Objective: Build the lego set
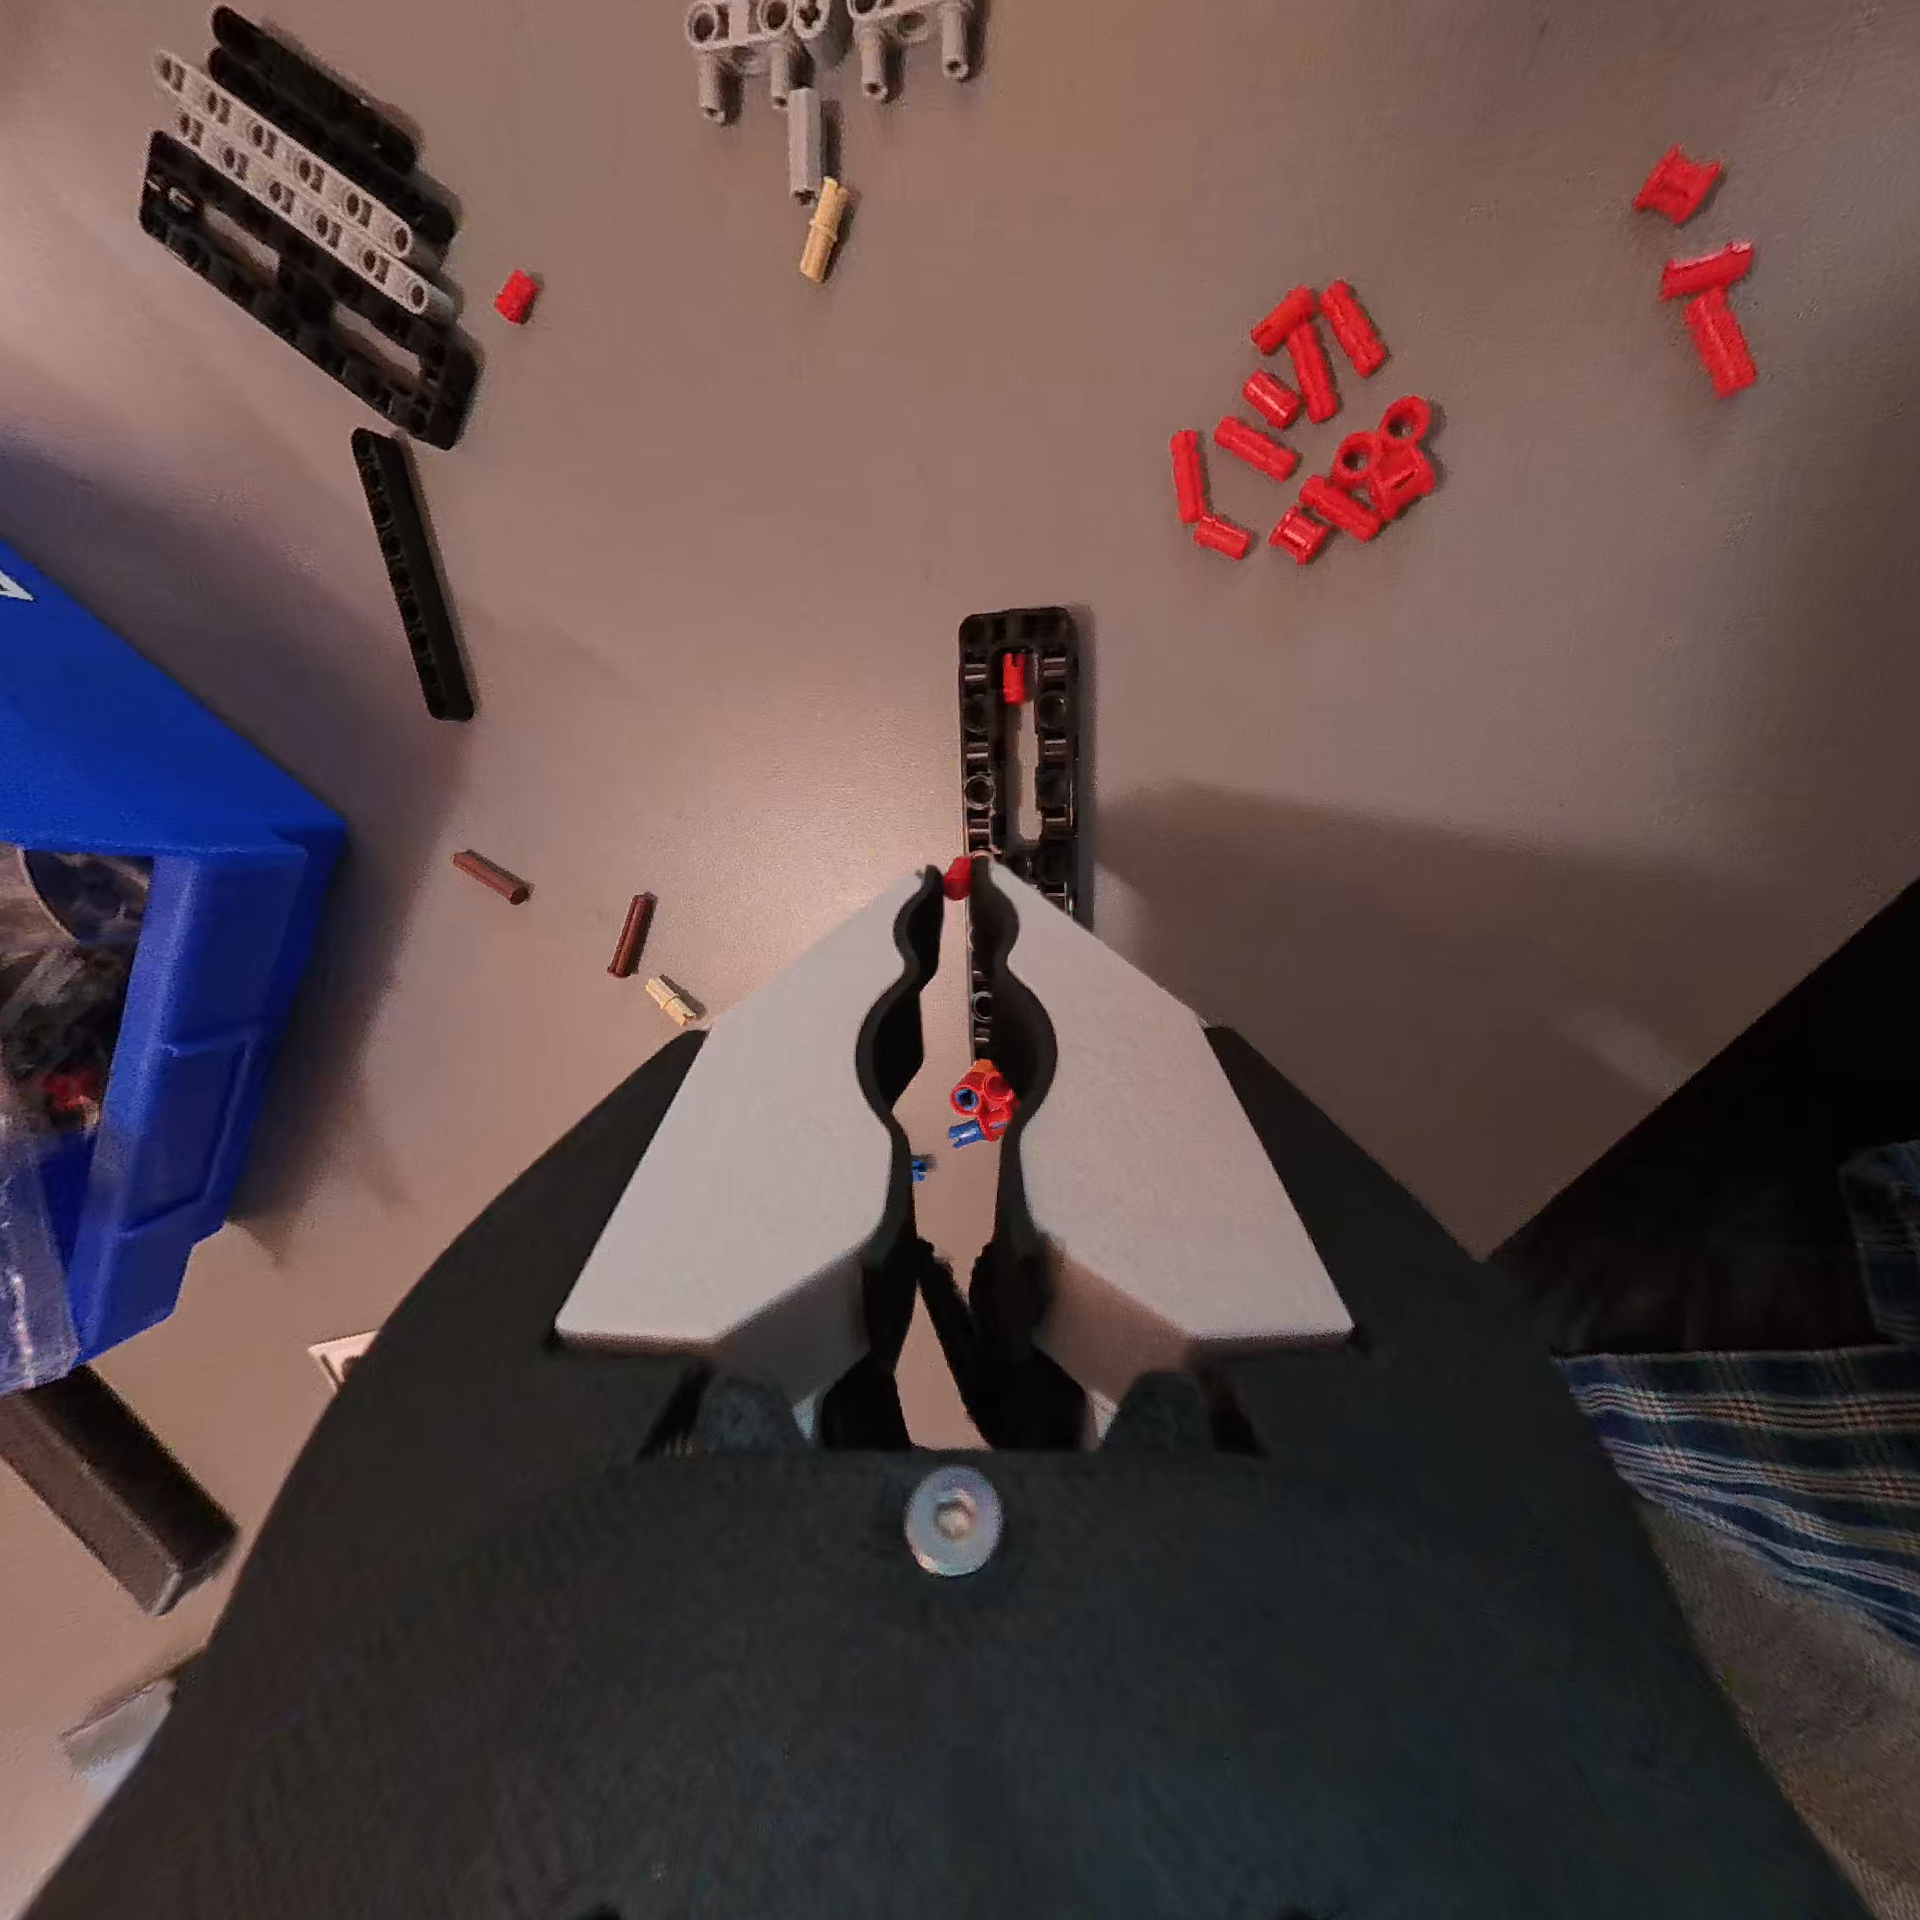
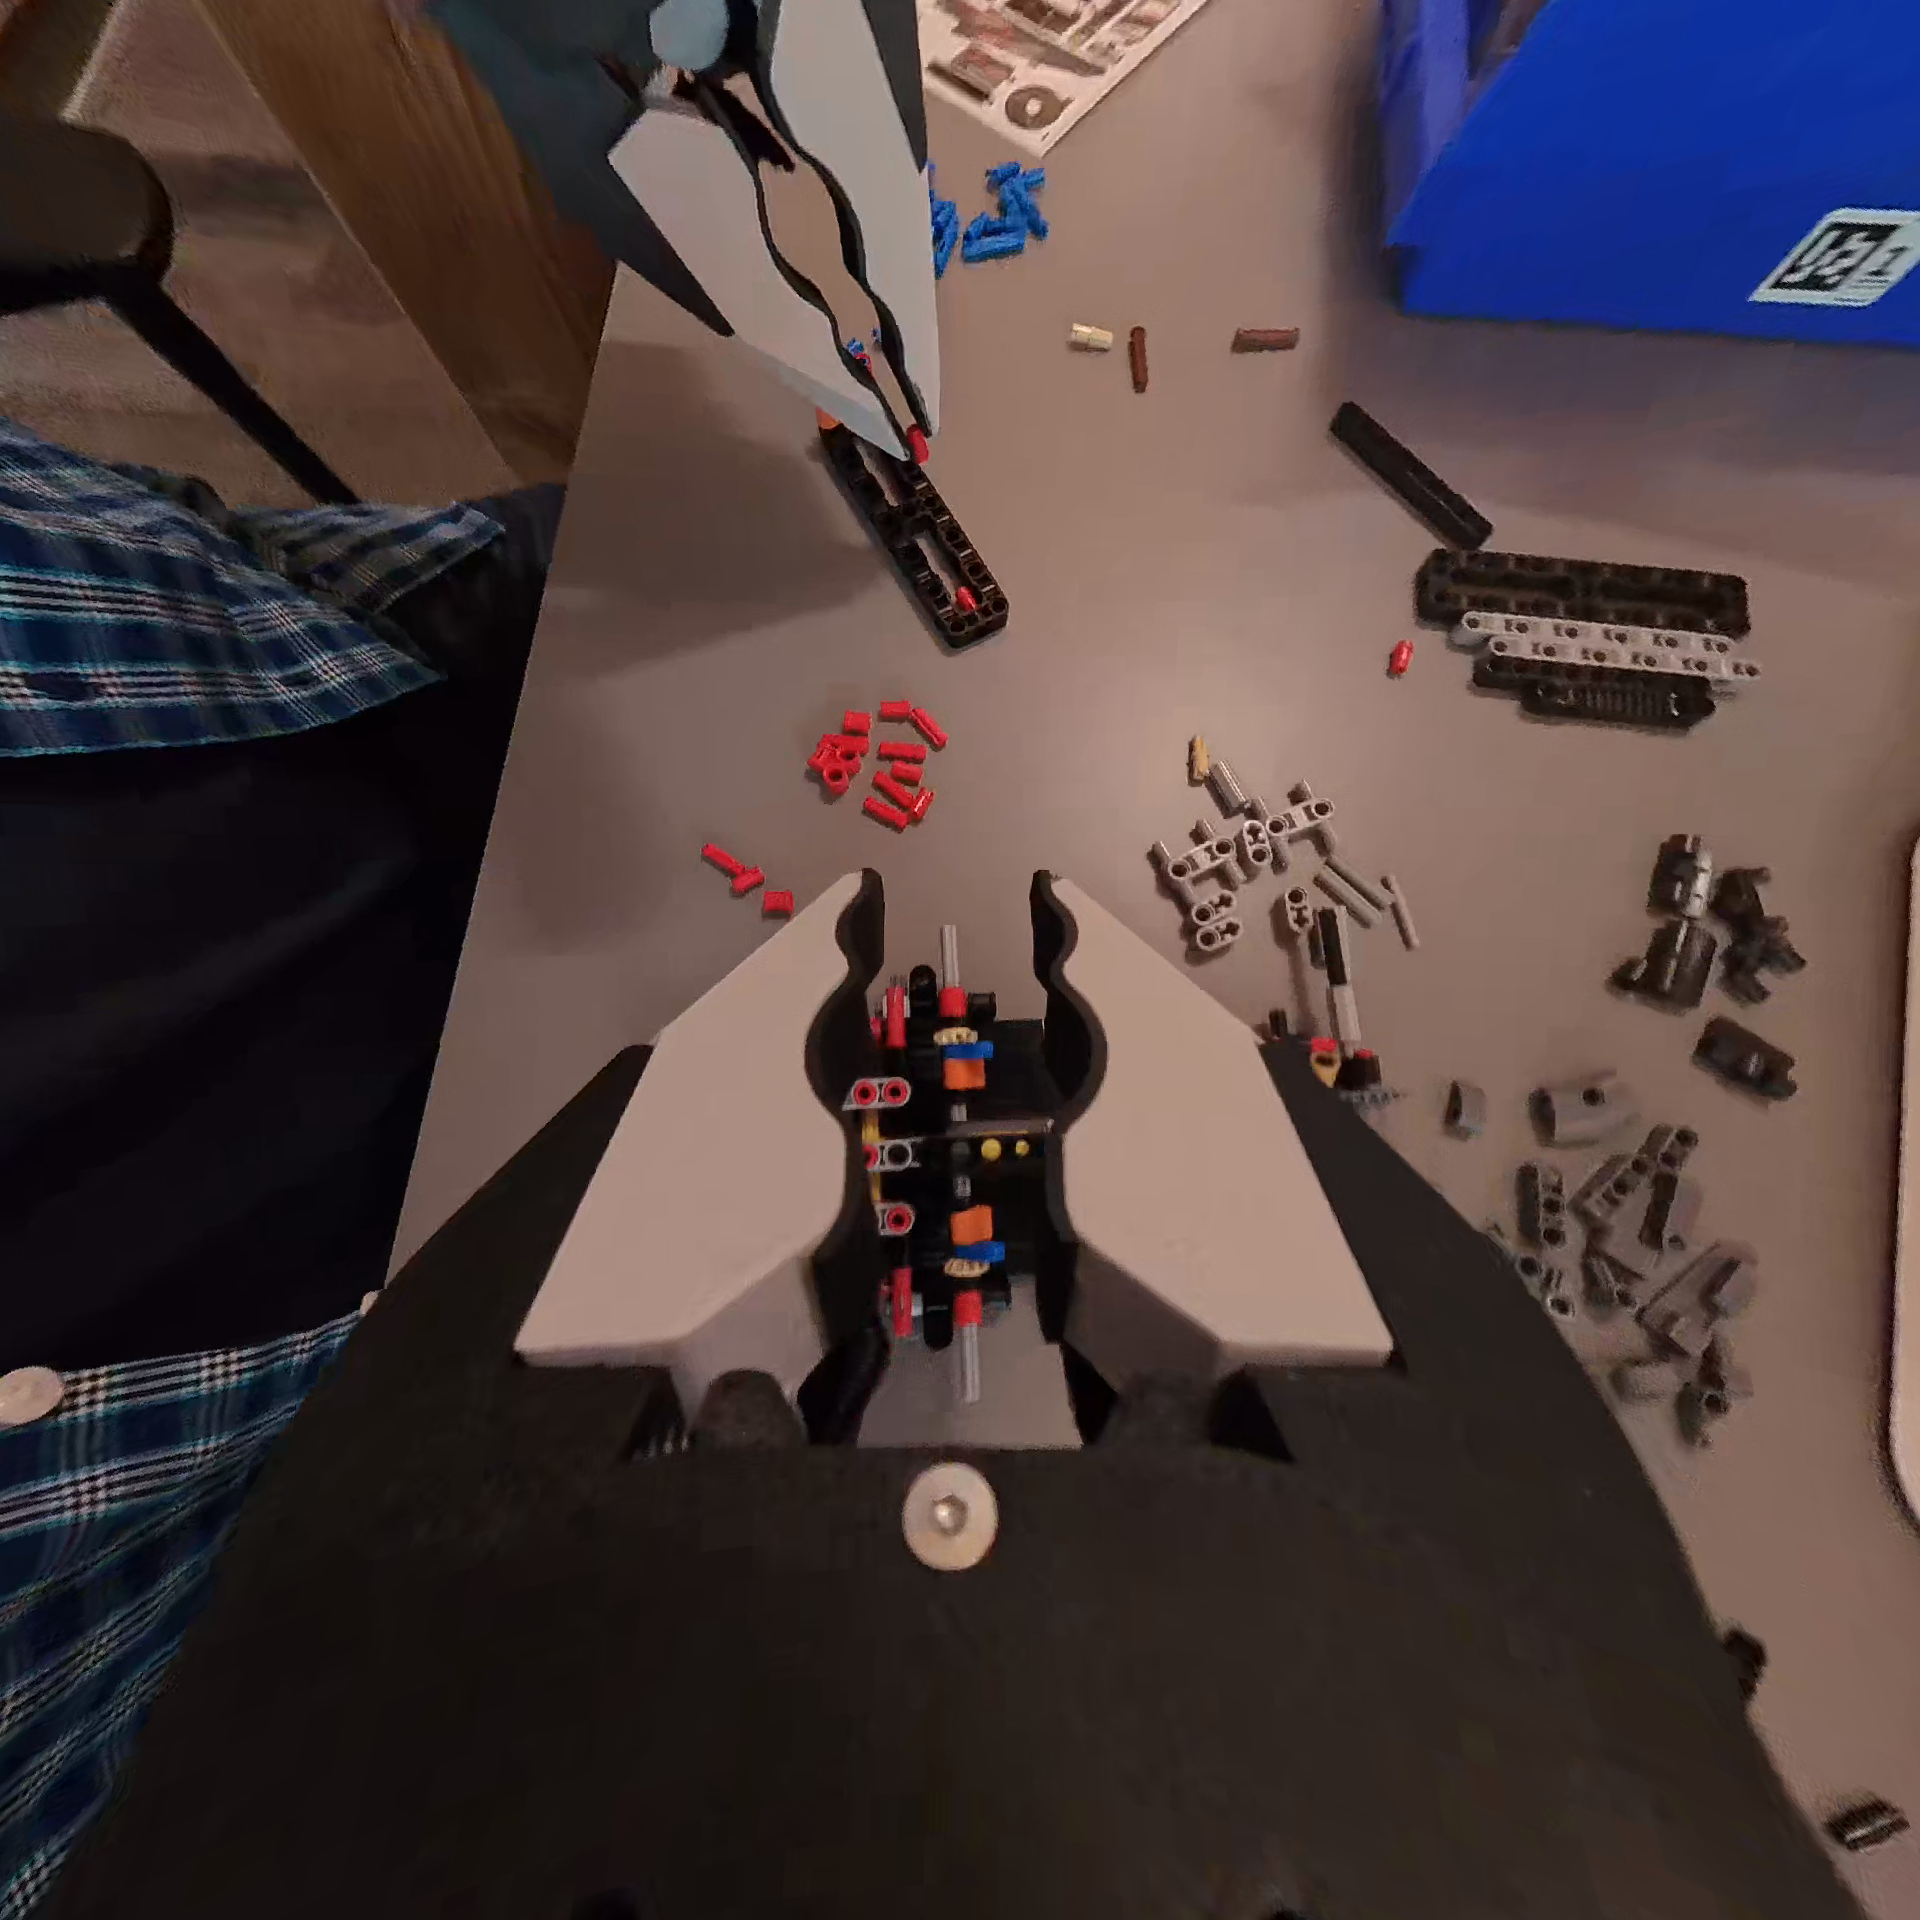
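Surface (image 2: 1143, 582): grey top, strewn with sorted lego pieces; blue bin (image 2: 1662, 156) at the far edge.
Left tongs (image 1: 961, 876): pinched together on a small red pin (image 1: 957, 878), its tip at the near end of the black frame (image 1: 1023, 748).
Right tongs (image 2: 956, 883): apart, empty, over the half-built assembly (image 2: 951, 1153).
Handling: pin light, stiff, slippery; grip its middle. The frame probably slides when pushed, so brace it.

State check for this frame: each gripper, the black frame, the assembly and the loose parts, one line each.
left gripper: shut on red pin, tips at the black frame.
red pin: pinched between the fingertips.
black frame: flat on table, another red pin seated at its far end.
right gripper: open, over the assembly.
assembly: partly built, lying between the open fingers, not gripped.
red pin pile: loose on table.
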`<state>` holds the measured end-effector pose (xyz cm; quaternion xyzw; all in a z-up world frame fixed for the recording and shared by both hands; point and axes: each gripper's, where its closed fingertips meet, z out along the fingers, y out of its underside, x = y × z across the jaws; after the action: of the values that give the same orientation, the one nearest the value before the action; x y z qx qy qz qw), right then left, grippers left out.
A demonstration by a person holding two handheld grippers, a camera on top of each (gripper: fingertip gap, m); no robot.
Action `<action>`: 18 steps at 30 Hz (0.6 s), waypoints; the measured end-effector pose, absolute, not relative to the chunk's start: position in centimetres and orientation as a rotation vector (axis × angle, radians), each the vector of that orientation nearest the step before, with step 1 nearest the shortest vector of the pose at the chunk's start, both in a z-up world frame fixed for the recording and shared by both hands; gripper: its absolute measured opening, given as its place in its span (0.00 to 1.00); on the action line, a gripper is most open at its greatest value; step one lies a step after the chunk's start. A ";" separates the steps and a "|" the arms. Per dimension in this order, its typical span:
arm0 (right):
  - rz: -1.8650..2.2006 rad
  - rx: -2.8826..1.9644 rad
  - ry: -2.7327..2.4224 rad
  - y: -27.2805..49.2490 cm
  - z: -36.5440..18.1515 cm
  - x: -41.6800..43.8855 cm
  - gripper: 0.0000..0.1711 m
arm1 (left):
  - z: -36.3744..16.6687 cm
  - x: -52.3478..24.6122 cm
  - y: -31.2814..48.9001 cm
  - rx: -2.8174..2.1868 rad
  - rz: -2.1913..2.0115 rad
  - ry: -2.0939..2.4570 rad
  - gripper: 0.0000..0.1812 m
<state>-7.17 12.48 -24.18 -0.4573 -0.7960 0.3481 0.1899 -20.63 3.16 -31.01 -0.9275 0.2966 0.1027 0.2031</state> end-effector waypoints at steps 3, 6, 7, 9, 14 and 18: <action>1.039 -1.296 -2.161 13.2 -23.8 -6.1 0.14 | -31.1 -20.7 3.2 -2.598 0.304 0.859 0.02; 1.088 -1.295 -2.121 13.4 -23.7 -5.6 0.13 | -31.3 -21.1 3.2 -2.622 0.306 0.881 0.02; 1.098 -1.293 -2.112 13.4 -23.7 -5.5 0.13 | -31.5 -21.1 3.2 -2.630 0.298 0.888 0.02; 1.126 -1.274 -2.098 13.2 -23.7 -5.3 0.12 | -31.7 -21.2 3.1 -2.640 0.302 0.910 0.02; 1.145 -1.268 -2.091 13.3 -23.8 -5.1 0.12 | -32.3 -21.0 3.0 -2.673 0.281 0.953 0.02; 1.165 -1.273 -2.080 13.4 -23.8 -5.0 0.11 | -32.7 -20.9 2.9 -2.696 0.272 0.973 0.02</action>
<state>-5.02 13.39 -23.75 -0.4598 -0.7512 0.4206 0.2176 -20.94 2.89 -32.68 -0.9284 0.3349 0.0936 0.1308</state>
